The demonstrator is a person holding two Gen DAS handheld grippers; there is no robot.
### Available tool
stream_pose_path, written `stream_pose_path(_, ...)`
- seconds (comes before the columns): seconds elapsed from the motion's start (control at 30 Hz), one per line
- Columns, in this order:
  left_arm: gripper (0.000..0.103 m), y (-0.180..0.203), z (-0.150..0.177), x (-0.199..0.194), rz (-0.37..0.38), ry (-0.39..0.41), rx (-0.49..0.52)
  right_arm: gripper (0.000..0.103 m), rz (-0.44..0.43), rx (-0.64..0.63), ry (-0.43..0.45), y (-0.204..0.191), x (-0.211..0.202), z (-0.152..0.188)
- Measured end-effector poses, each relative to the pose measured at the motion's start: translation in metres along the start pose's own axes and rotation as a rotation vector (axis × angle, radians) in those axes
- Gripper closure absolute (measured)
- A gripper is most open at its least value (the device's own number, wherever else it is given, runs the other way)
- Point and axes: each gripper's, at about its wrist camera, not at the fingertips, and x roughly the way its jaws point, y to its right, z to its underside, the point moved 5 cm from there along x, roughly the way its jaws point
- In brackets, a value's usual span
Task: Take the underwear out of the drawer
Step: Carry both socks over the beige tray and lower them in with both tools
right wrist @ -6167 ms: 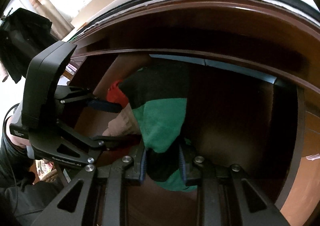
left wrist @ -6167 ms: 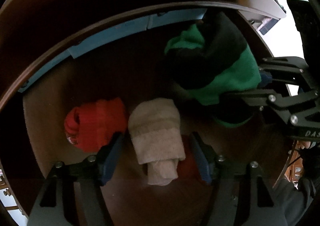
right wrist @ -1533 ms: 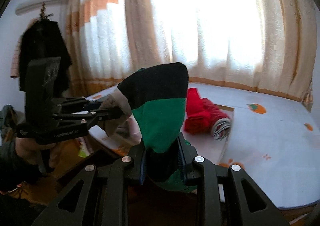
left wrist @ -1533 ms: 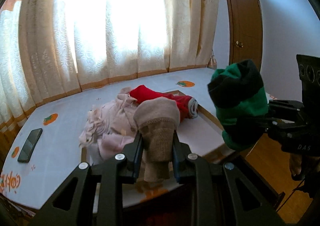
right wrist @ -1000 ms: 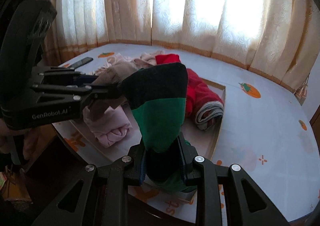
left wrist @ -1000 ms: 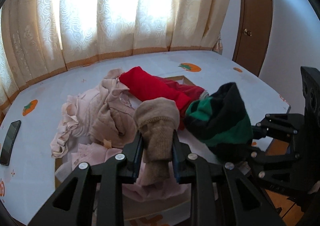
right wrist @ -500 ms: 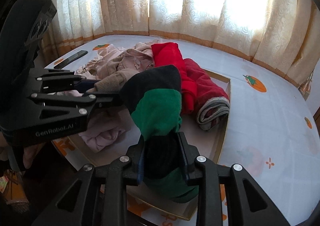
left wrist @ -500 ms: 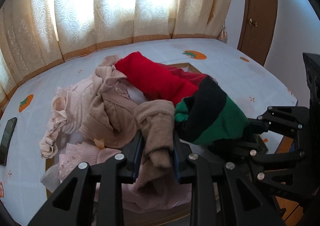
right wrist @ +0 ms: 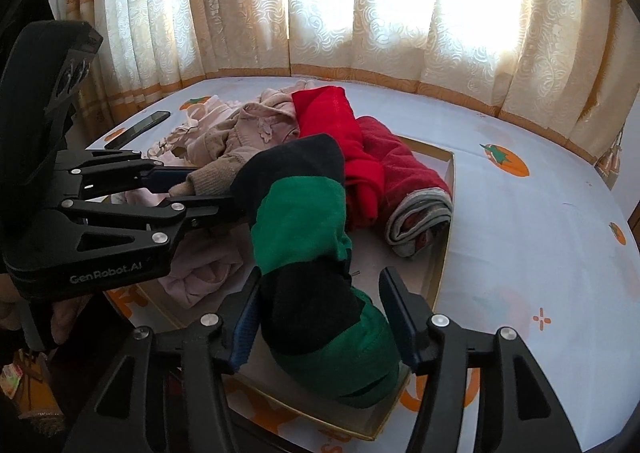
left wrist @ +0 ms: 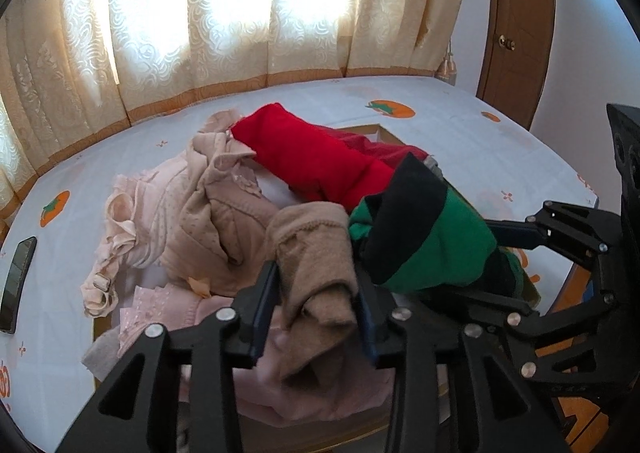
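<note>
Both garments have reached the bed, above the shallow tray that already carries the pile. Our left hand-held gripper has its jaws parted about the beige underwear; the blue pads sit close beside the cloth, and we cannot tell whether they touch it. Our right hand-held gripper stands wide open, with a clear gap on either side of the green-and-black underwear, which lies slumped on the near corner of the tray.

Hazards, as we judge them:
- The green-and-black piece bulges over the tray's front rim. A pad dragging on withdrawal could tip it off the bed edge toward the floor.
- The beige piece drapes between the left fingers. If its cuff catches on a pad, pulling back would lift it out again.
- The two grippers lie close together, almost crossing, with the left one just beside the green cloth in the right wrist view. Retreating both at once risks a knock.

Edges and room: the red roll, the red-and-grey roll and the pink clothes crowd the far side of the tray. To the right the sheet lies bare. A phone rests well apart at far left. The clearest exit seems back toward us.
</note>
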Motion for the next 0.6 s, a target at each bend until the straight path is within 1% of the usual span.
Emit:
stream_pose_path(0.03,0.062,0.0,-0.001,-0.002,-0.002,0.006,-0.001,0.043,0.003,0.001,0.002,0.0,0.0,0.0)
stream_pose_path(0.13,0.051,-0.001,-0.002,-0.008,-0.006,0.027,-0.004,0.043,0.001,0.011,0.023,0.001,-0.006,-0.001)
stream_pose_path(0.17,0.049,0.0,-0.003,-0.01,-0.009,0.034,-0.003,0.043,0.001,0.012,0.03,0.001,-0.009,-0.001)
stream_pose_path(0.23,0.047,0.0,-0.004,-0.012,-0.011,0.038,-0.002,0.042,0.005,0.013,0.039,0.0,-0.012,-0.002)
stream_pose_path(0.3,0.043,0.0,-0.004,-0.013,-0.009,0.04,0.0,0.041,0.009,0.011,0.041,-0.001,-0.014,-0.003)
stream_pose_path(0.37,0.035,0.001,-0.004,-0.017,-0.017,0.051,0.001,0.041,0.013,0.01,0.046,-0.001,-0.016,-0.002)
stream_pose_path(0.6,0.031,0.001,0.0,-0.04,-0.003,0.09,-0.004,0.039,0.011,0.024,0.079,-0.004,-0.037,0.003)
